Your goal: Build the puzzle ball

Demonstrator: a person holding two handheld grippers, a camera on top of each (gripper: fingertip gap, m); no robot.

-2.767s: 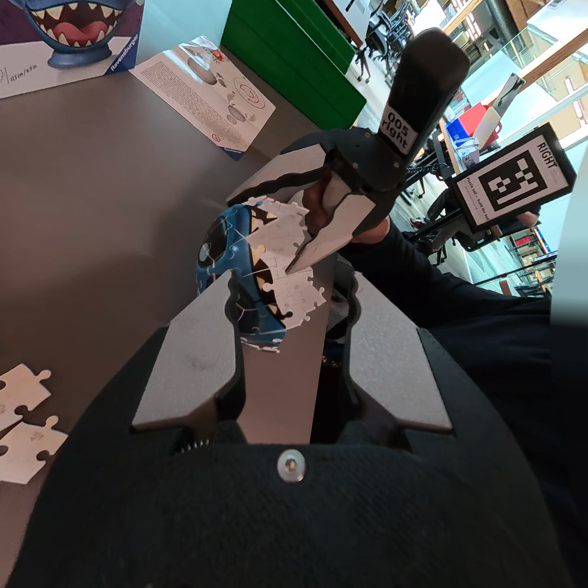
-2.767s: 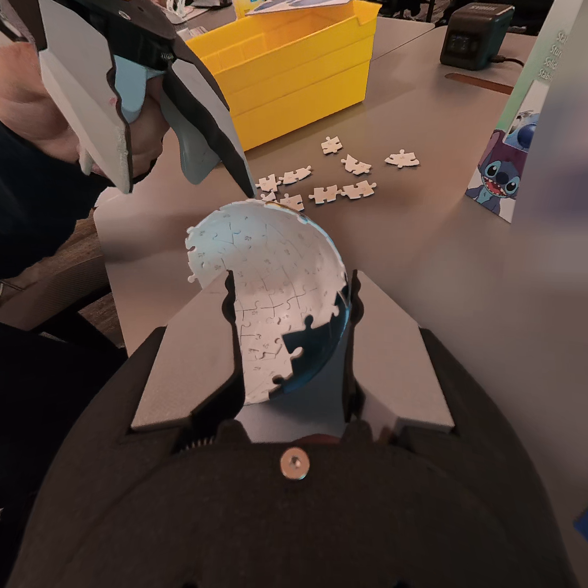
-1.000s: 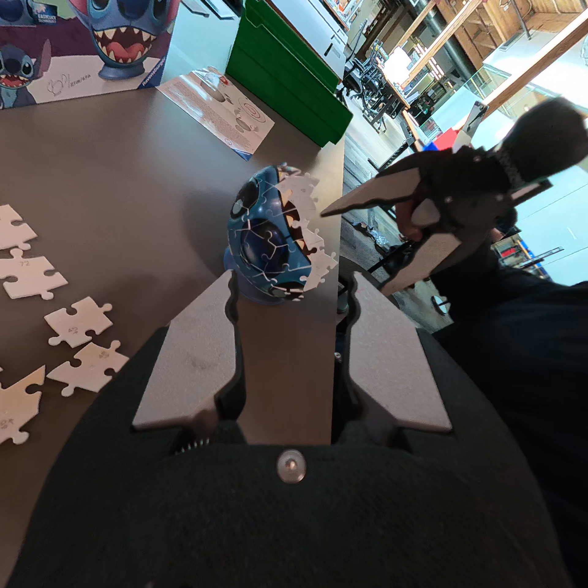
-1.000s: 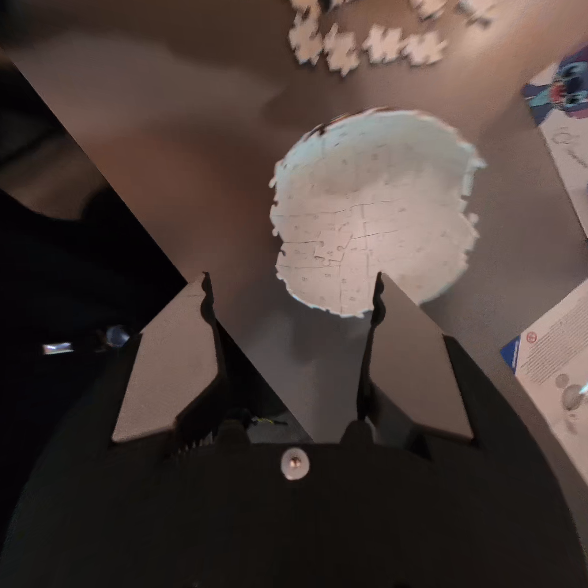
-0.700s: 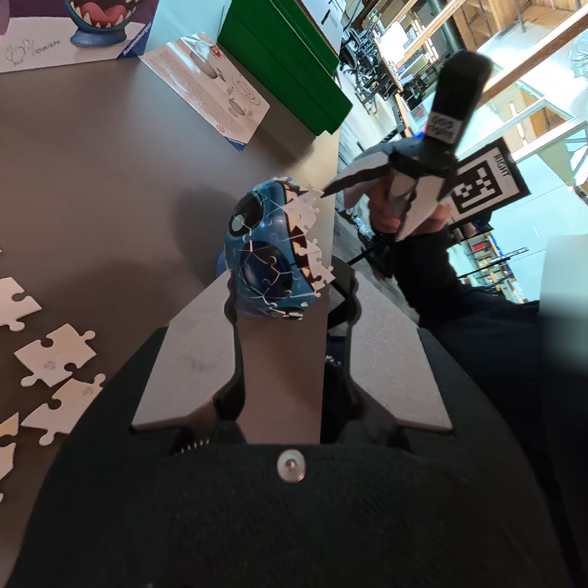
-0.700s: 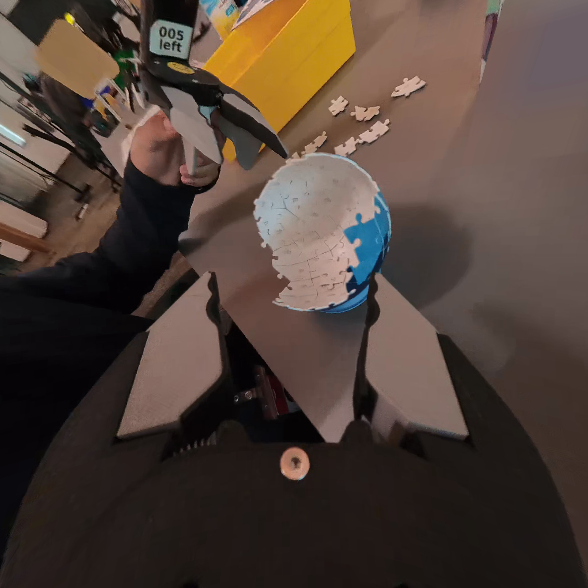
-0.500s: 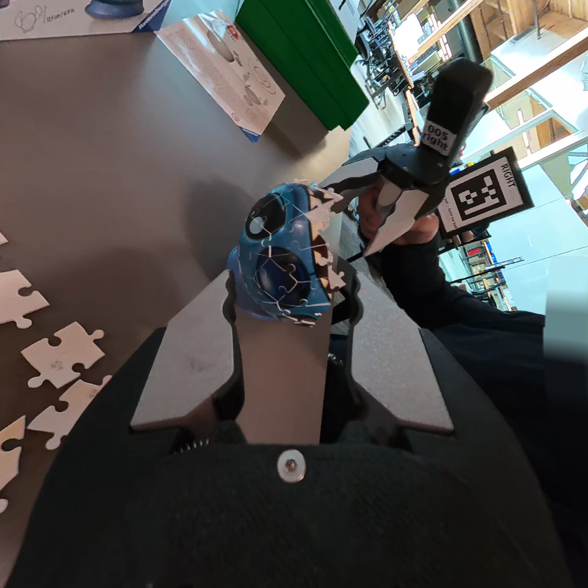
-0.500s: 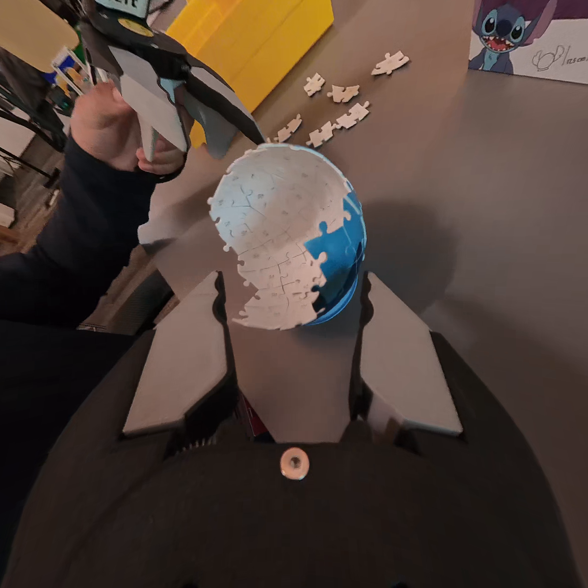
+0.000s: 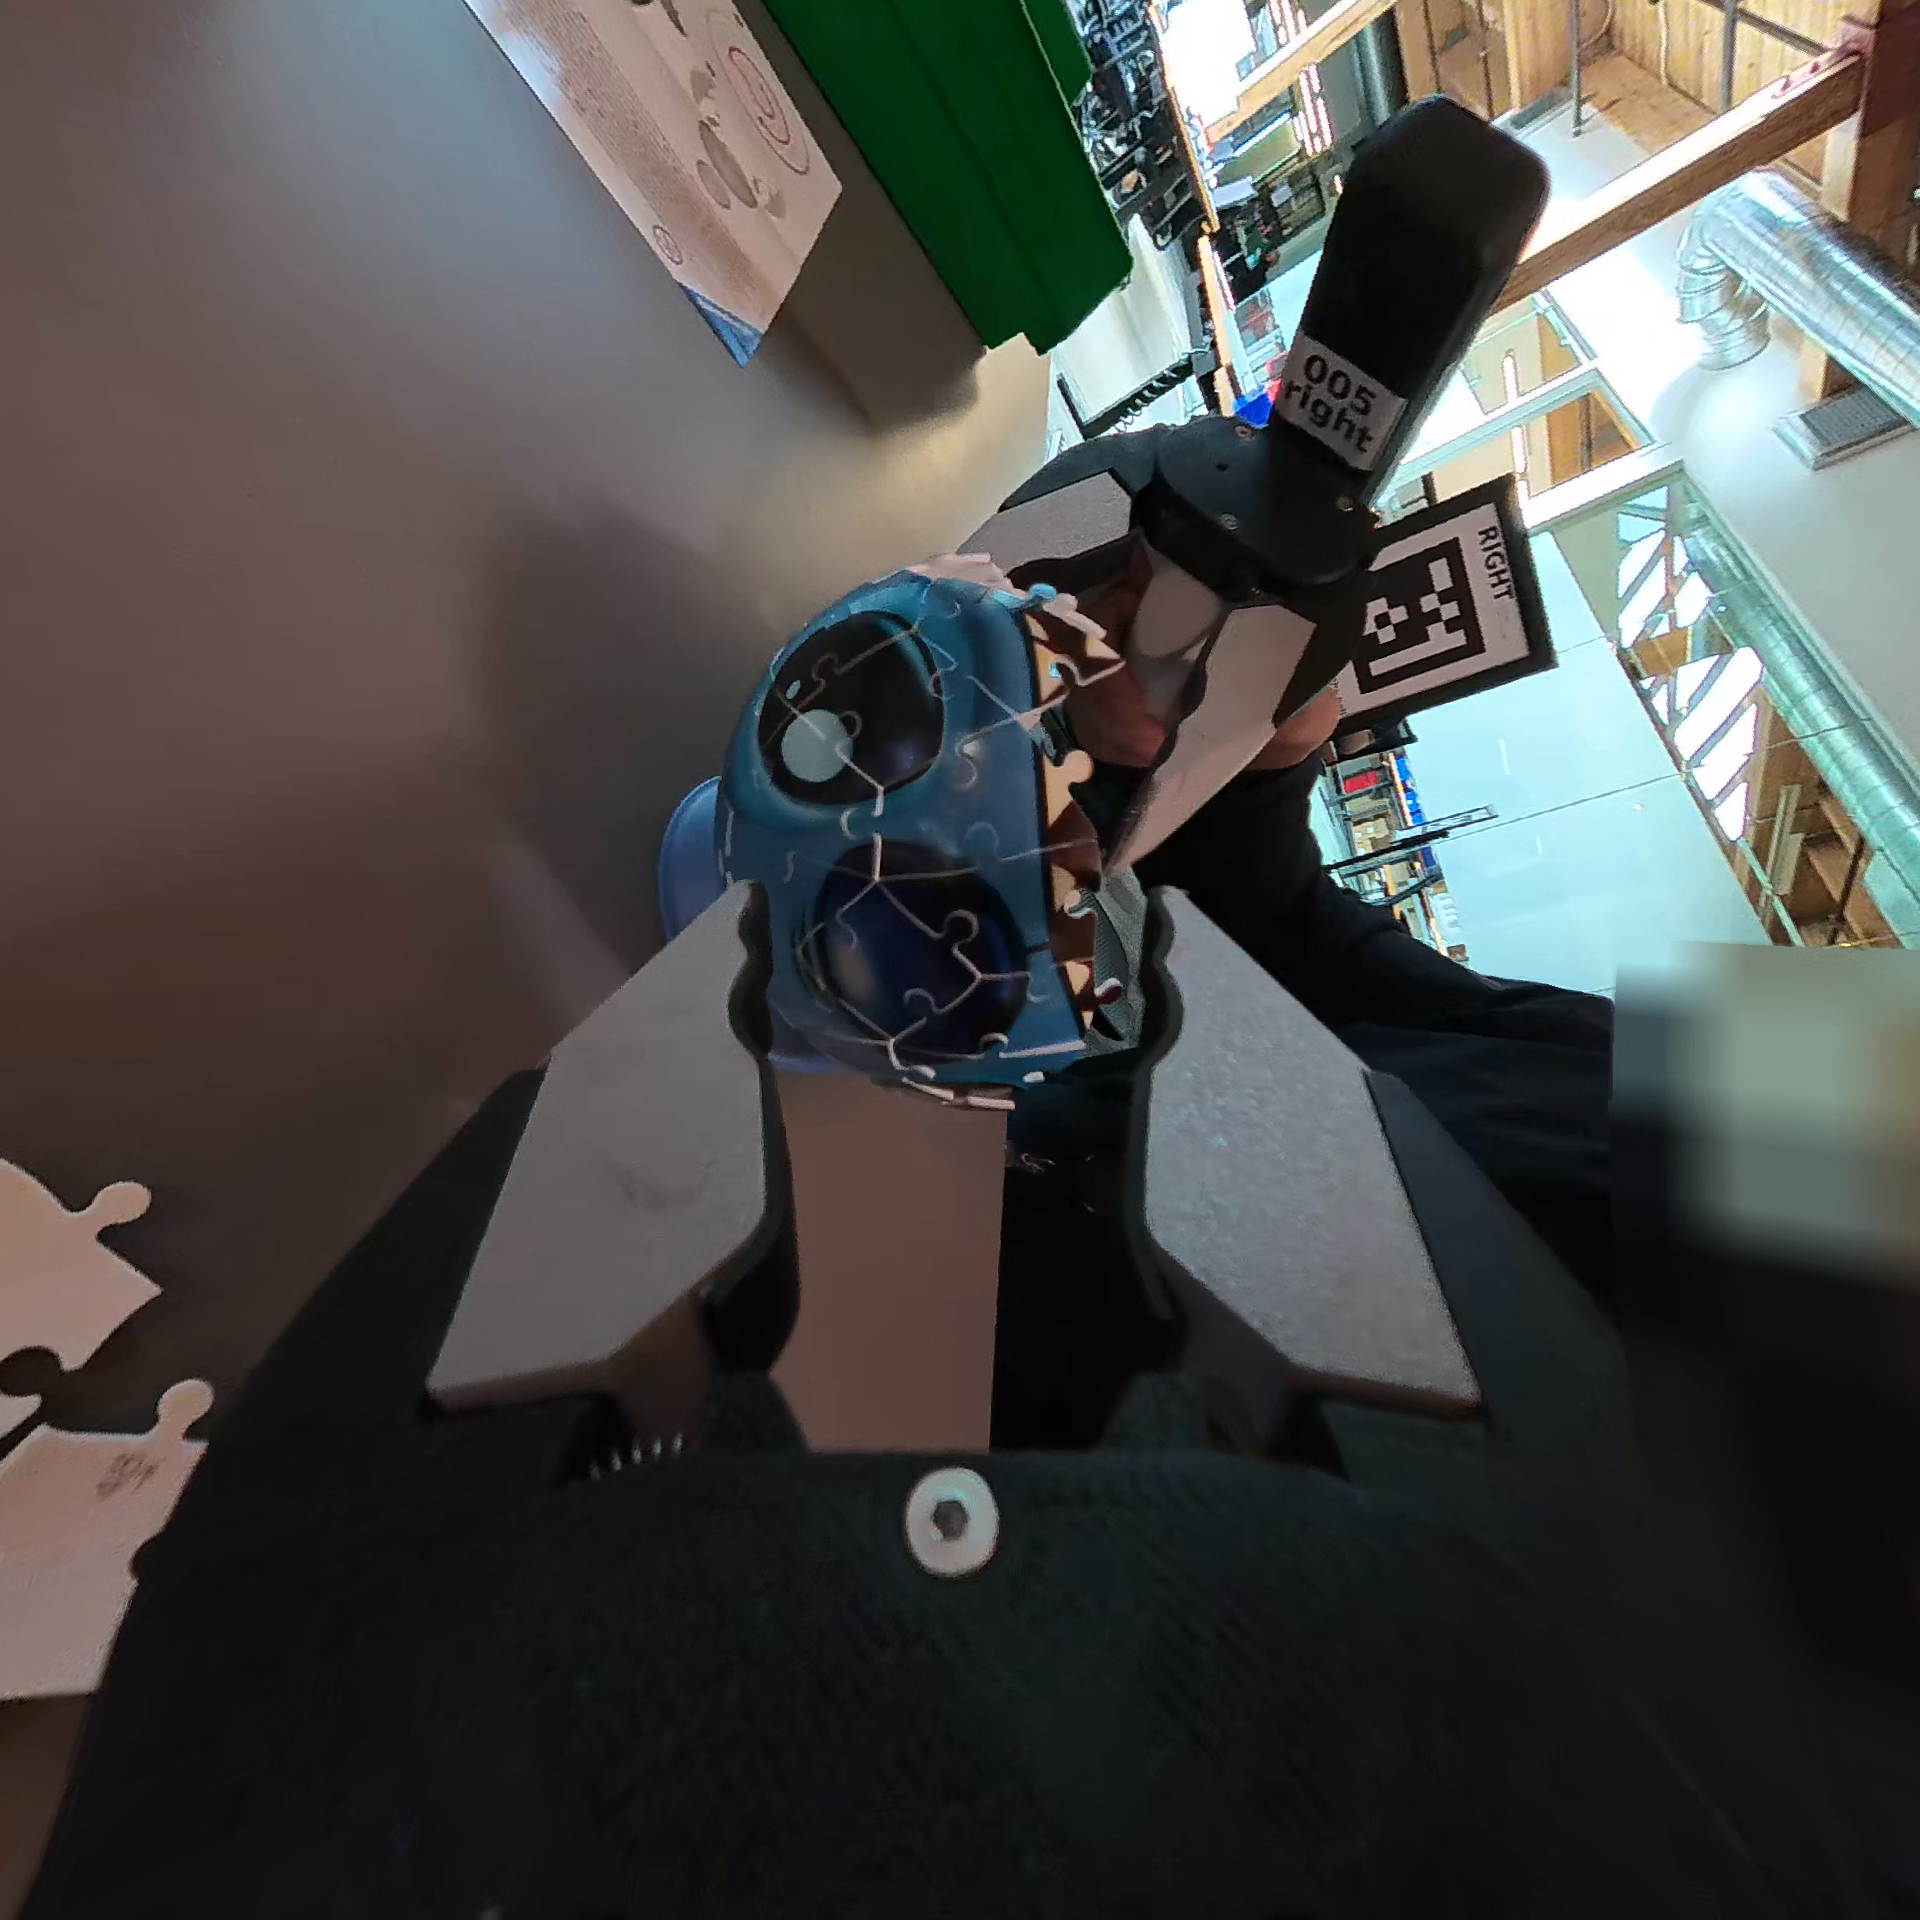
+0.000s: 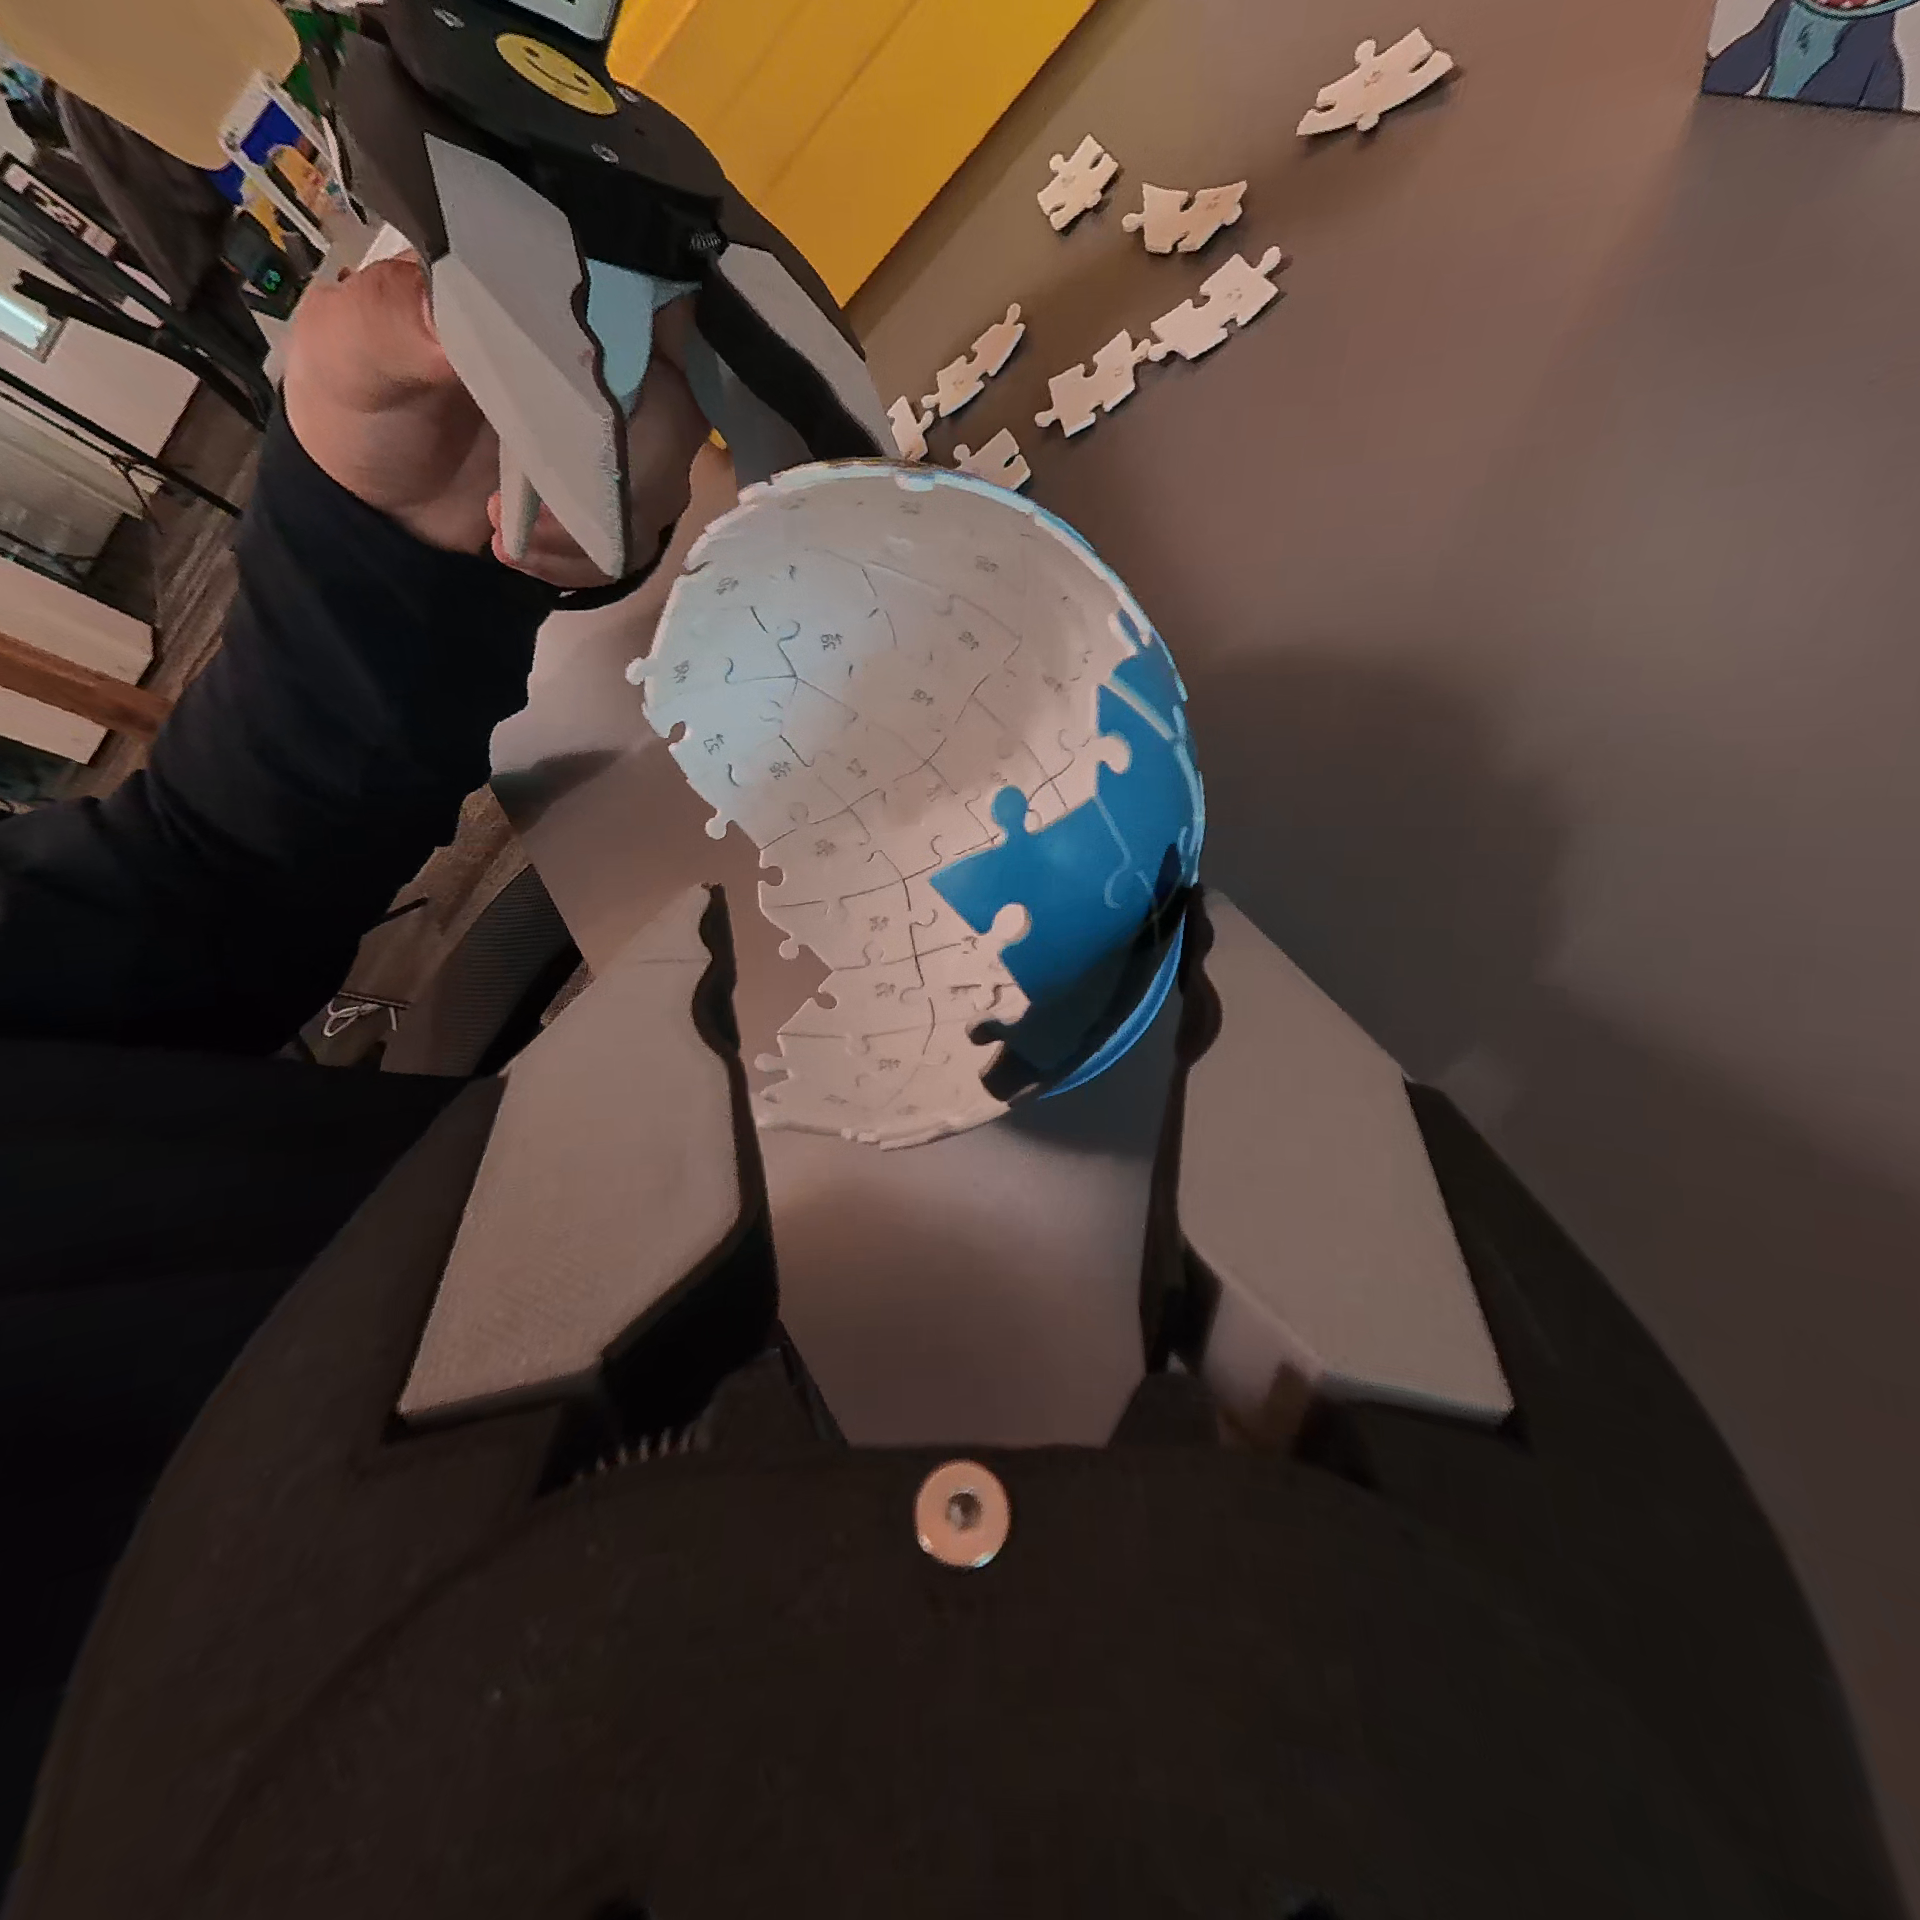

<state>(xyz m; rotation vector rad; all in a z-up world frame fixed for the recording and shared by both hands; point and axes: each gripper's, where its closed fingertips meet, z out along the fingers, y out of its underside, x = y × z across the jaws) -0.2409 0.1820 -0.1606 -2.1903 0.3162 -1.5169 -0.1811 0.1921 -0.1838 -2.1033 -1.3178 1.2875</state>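
The half-built puzzle ball [image 9: 883, 831] is blue with dark eyes outside and white inside [image 10: 883, 727]. It sits tilted on a blue stand [image 9: 686, 852] near the table edge. My left gripper [image 9: 951, 914] is open, its fingertips on either side of the ball's lower part. It also shows at the top left of the right wrist view [image 10: 727, 488]. My right gripper [image 10: 954, 899] is open, its fingertips flanking the ball's open white side. It shows behind the ball in the left wrist view [image 9: 1081, 707]. Neither gripper holds a piece.
Several loose white puzzle pieces [image 10: 1184, 218] lie on the grey table [image 10: 1558, 727], some by my left gripper [image 9: 62, 1278]. An instruction leaflet [image 9: 686, 156] and a green crate [image 9: 966, 156] lie beyond. A yellow bin [image 10: 883, 135] and the puzzle box [image 10: 1808, 52] stand at the far side. Some 8 centimeters of space lies between my two pairs of fingers.
Both grippers have moved in on the ball from opposite sides. The right gripper has swung from looking down into the ball to facing its side. Both stay open.
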